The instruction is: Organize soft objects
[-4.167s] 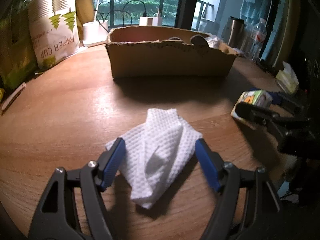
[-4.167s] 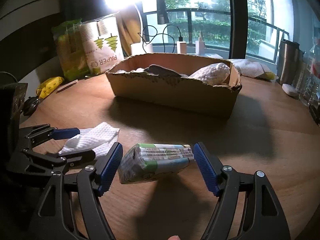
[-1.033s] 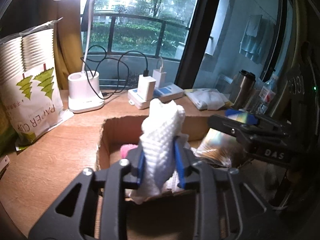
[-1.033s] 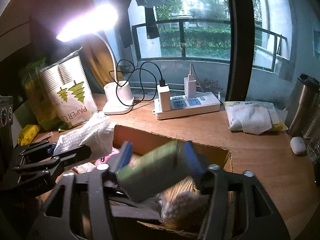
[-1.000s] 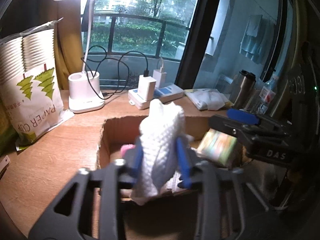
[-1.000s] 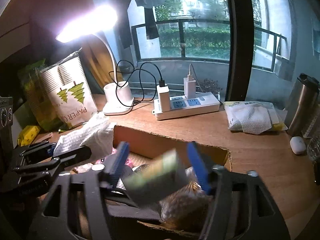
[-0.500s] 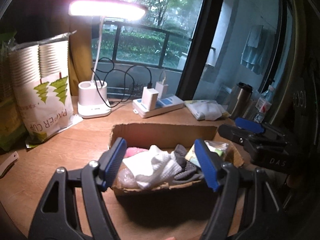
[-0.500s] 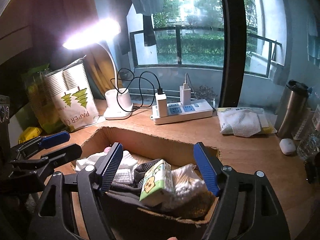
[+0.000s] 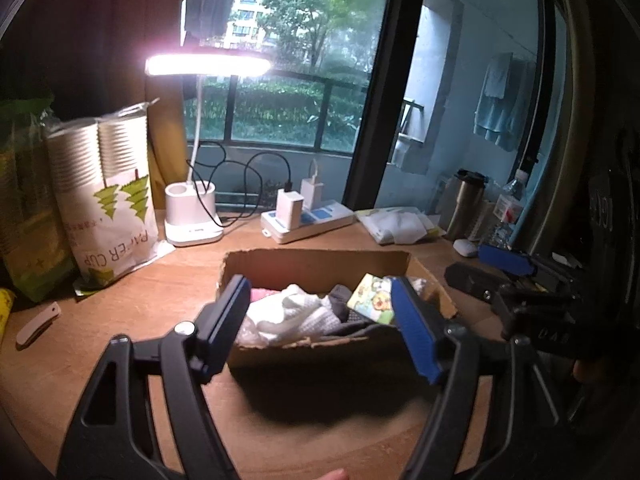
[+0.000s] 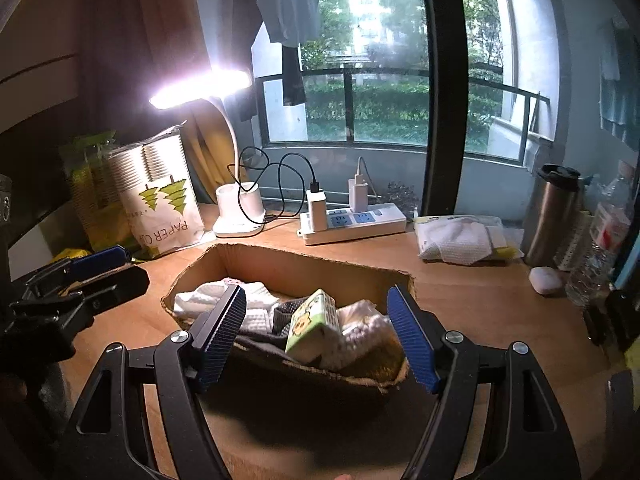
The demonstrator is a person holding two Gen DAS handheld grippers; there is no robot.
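Note:
A torn cardboard box [image 9: 320, 268] [image 10: 304, 276] stands on the wooden table and holds several soft items. Among them lie a white waffle cloth [image 9: 296, 312] [image 10: 260, 300] and a green tissue pack [image 9: 370, 298] [image 10: 312, 326], which leans against a fluffy beige item. My left gripper [image 9: 318, 284] hovers before the box's near wall, open and holding nothing. My right gripper [image 10: 316, 290] hovers just the same, open and holding nothing. Each gripper shows in the other's view, the right one [image 9: 480, 266] at the right edge and the left one [image 10: 116, 268] at the left.
Behind the box stand a paper cup bag [image 9: 108, 200], a lit desk lamp base [image 9: 192, 216] and a power strip [image 9: 308, 222] with chargers and cables. At the back right are a wipes packet [image 10: 460, 240], a steel flask [image 10: 552, 216] and a small white case [image 10: 546, 280].
The left gripper opened and the white cloth dropped into the box. The tissue pack fell from the right gripper into the box. Both grippers drew back and up from it.

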